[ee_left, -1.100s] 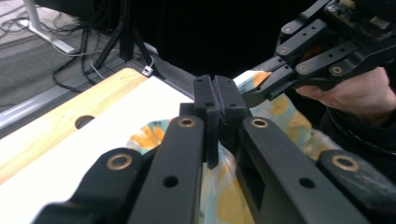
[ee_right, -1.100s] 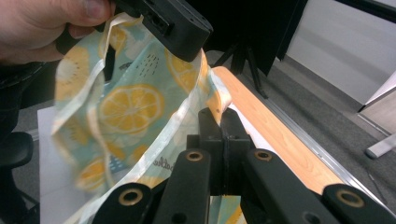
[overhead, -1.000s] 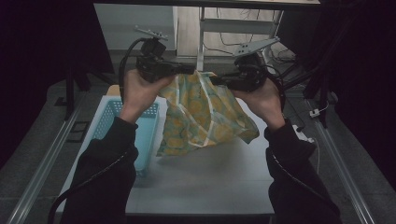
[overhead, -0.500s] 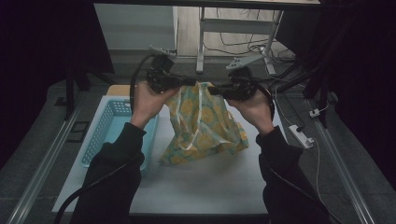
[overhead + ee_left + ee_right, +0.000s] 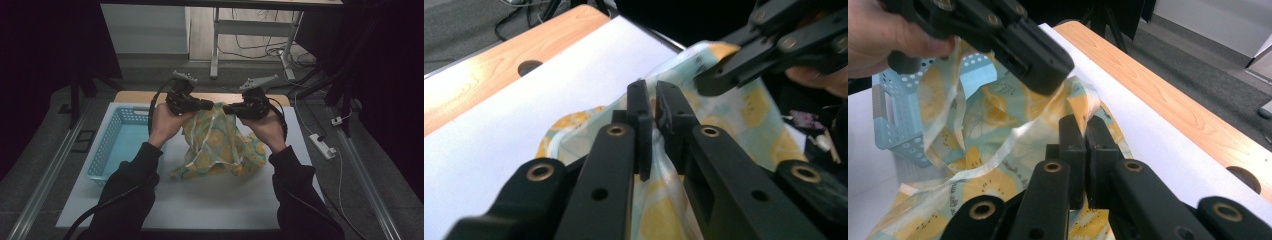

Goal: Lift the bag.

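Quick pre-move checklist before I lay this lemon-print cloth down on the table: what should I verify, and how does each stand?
1. Left claw pinching the cloth edge: ok, though its jaws have just been opening slightly.
2. Right claw shut on the cloth edge: ok.
3. Cloth spread flat between the claws: not ok, it hangs bunched.
4. Lower cloth resting on the white table: ok.
5. Cloth apart from the blue basket: ok in the high view.
6. Cloth's underside free of folds: cannot tell.
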A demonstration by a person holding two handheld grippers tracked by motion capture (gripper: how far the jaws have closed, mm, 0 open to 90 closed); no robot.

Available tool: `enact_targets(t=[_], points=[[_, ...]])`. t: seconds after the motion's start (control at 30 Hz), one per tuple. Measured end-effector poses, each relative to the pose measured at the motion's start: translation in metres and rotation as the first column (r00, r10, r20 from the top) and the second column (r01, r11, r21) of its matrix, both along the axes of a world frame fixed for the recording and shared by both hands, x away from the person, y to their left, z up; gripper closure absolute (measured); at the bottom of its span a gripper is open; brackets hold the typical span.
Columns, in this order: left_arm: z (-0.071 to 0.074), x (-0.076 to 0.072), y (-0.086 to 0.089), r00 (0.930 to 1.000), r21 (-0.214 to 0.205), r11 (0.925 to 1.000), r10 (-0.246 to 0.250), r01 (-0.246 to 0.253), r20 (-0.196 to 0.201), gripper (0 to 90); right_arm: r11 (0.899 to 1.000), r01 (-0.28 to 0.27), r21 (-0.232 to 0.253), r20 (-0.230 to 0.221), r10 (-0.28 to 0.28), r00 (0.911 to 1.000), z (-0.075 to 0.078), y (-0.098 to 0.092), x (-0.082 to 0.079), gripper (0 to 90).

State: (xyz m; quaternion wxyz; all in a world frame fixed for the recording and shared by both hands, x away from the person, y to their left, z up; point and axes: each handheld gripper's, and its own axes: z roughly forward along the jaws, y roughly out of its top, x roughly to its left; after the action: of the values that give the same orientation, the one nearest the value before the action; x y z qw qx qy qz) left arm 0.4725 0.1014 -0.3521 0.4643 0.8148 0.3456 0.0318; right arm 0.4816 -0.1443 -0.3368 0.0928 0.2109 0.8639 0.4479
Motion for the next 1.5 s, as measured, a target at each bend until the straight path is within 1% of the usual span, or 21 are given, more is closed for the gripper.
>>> enact_targets(t=[0.07, 0.17, 0.2, 0.3, 0.37, 0.47, 0.53, 0.63, 0.77, 0.87, 0.97, 1.13, 1.23, 1.43, 1.5], points=[[0.000, -0.002, 0.000, 0.9998, 0.011, 0.9999, -0.003, 0.002, 0.019, 81.2, 1.000, 0.001, 0.015, -0.002, -0.001, 1.0000, 0.001, -0.002, 0.000, 84.5], [0.000, -0.007, 0.000, 0.9993, 0.014, 0.9999, -0.008, 0.008, 0.038, 73.8, 1.000, 0.009, 0.028, 0.009, -0.009, 0.9999, 0.004, -0.005, -0.003, 80.1], [0.000, -0.010, 0.000, 0.9989, 0.021, 0.9997, -0.011, 0.010, 0.045, 71.6, 0.999, 0.010, 0.035, 0.010, -0.011, 0.9999, 0.004, -0.006, -0.004, 78.6], [-0.002, -0.016, -0.001, 0.9964, 0.071, 0.9975, -0.007, 0.001, 0.085, 63.2, 0.999, 0.011, 0.043, 0.011, -0.011, 0.9999, 0.005, -0.008, -0.006, 73.6], [-0.004, -0.020, -0.001, 0.9956, 0.086, 0.9963, -0.005, -0.003, 0.094, 58.2, 0.999, 0.013, 0.040, 0.013, -0.013, 0.9998, 0.005, -0.008, -0.009, 70.5], [-0.007, -0.024, 0.002, 0.9940, 0.092, 0.9957, -0.001, -0.009, 0.109, 48.3, 0.999, 0.008, 0.036, 0.002, -0.008, 1.0000, 0.003, -0.007, -0.010, 65.1], [-0.010, -0.026, 0.005, 0.9933, 0.093, 0.9955, 0.004, -0.014, 0.115, 42.6, 1.000, 0.009, 0.029, 0.003, -0.009, 1.0000, 0.001, -0.006, -0.012, 62.4], [-0.013, -0.029, 0.010, 0.9921, 0.086, 0.9962, 0.001, -0.012, 0.126, 33.5, 1.000, 0.005, 0.026, -0.004, -0.005, 1.0000, -0.003, -0.006, -0.013, 58.5], [-0.016, -0.036, 0.016, 0.9885, 0.105, 0.9943, 0.005, -0.021, 0.151, 23.2, 0.999, 0.008, 0.031, -0.010, -0.008, 0.9999, -0.008, -0.008, -0.016, 53.4], [-0.017, -0.041, 0.022, 0.9888, 0.094, 0.9953, 0.010, -0.024, 0.149, 15.7, 0.999, 0.013, 0.036, -0.007, -0.013, 0.9999, -0.012, -0.009, -0.018, 48.1], [-0.019, -0.048, 0.025, 0.9879, 0.108, 0.9937, 0.011, -0.028, 0.155, 12.1, 0.999, 0.016, 0.043, -0.007, -0.016, 0.9998, -0.014, -0.010, -0.021, 42.1], [-0.022, -0.057, 0.031, 0.9882, 0.108, 0.9938, 0.008, -0.025, 0.153, 8.3, 0.998, 0.022, 0.062, -0.008, -0.022, 0.9997, -0.017, -0.011, -0.026, 34.8], [-0.024, -0.062, 0.036, 0.9888, 0.112, 0.9933, 0.011, -0.028, 0.149, 6.3, 0.998, 0.022, 0.060, -0.011, -0.021, 0.9997, -0.020, -0.012, -0.029, 33.1], [-0.030, -0.072, 0.049, 0.9911, 0.095, 0.9948, 0.024, -0.037, 0.131, 4.5, 0.998, 0.018, 0.062, -0.022, -0.017, 0.9996, -0.026, -0.015, -0.034, 30.9], [-0.032, -0.076, 0.053, 0.9911, 0.100, 0.9941, 0.028, -0.042, 0.130, 3.6, 0.998, 0.017, 0.064, -0.026, -0.015, 0.9995, -0.030, -0.016, -0.036, 30.2]])
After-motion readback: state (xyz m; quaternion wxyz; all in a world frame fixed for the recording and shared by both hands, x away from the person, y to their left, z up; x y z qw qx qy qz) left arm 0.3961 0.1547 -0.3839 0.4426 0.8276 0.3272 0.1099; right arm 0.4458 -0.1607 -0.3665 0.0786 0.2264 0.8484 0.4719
